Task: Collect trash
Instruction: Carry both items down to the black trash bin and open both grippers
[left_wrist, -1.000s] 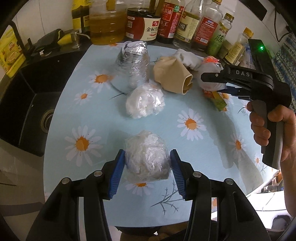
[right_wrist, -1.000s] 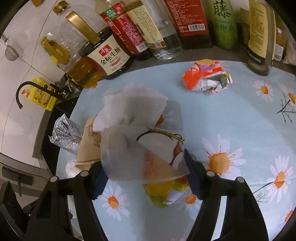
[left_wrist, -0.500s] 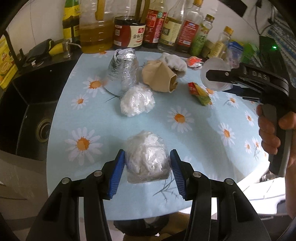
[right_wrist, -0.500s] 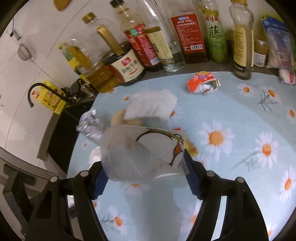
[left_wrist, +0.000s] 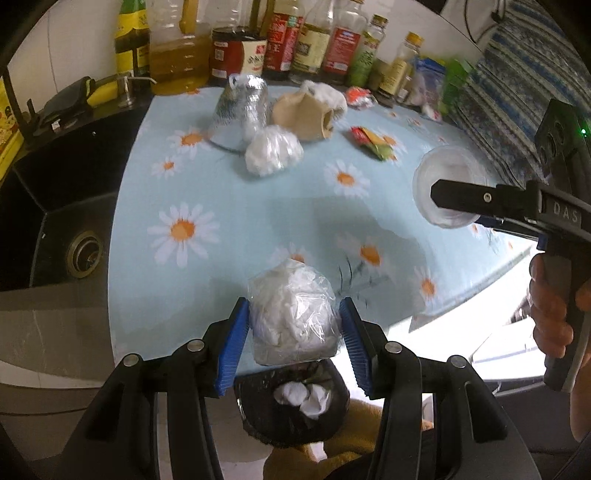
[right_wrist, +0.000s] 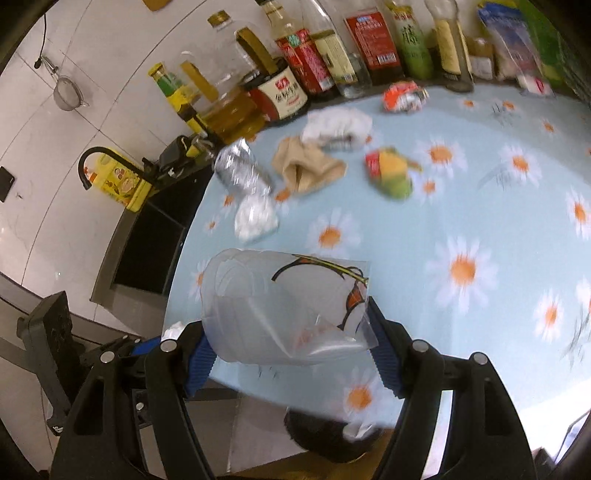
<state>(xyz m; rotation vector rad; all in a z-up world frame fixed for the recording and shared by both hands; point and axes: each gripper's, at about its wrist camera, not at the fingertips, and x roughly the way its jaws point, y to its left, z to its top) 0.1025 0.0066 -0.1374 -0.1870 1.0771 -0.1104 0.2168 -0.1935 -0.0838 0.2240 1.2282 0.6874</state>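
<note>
My left gripper (left_wrist: 293, 338) is shut on a clear bag of white crumpled tissue (left_wrist: 293, 317), held over the table's near edge above a black trash bin (left_wrist: 291, 410) with white tissues in it. My right gripper (right_wrist: 286, 349) is shut on a clear plastic cup (right_wrist: 280, 314) with a printed label; in the left wrist view the cup (left_wrist: 448, 184) hangs at the right above the table. On the daisy tablecloth (left_wrist: 258, 214) lie a second tissue bag (left_wrist: 273, 153), a foil bag (left_wrist: 240, 110), a brown paper bag (left_wrist: 301, 118) and a red-yellow wrapper (left_wrist: 371, 142).
Oil and sauce bottles (left_wrist: 280, 40) line the back of the table. A black sink (left_wrist: 48, 221) lies at the left. A crumpled red-white wrapper (right_wrist: 404, 96) rests near the bottles. A person's hand (left_wrist: 550, 314) grips the right tool's handle. The bin (right_wrist: 328, 432) shows below the table edge.
Both grippers drew back toward the table's near edge with their loads. The bin has come into view under the left gripper, and the cup moved right and away from the trash pile.
</note>
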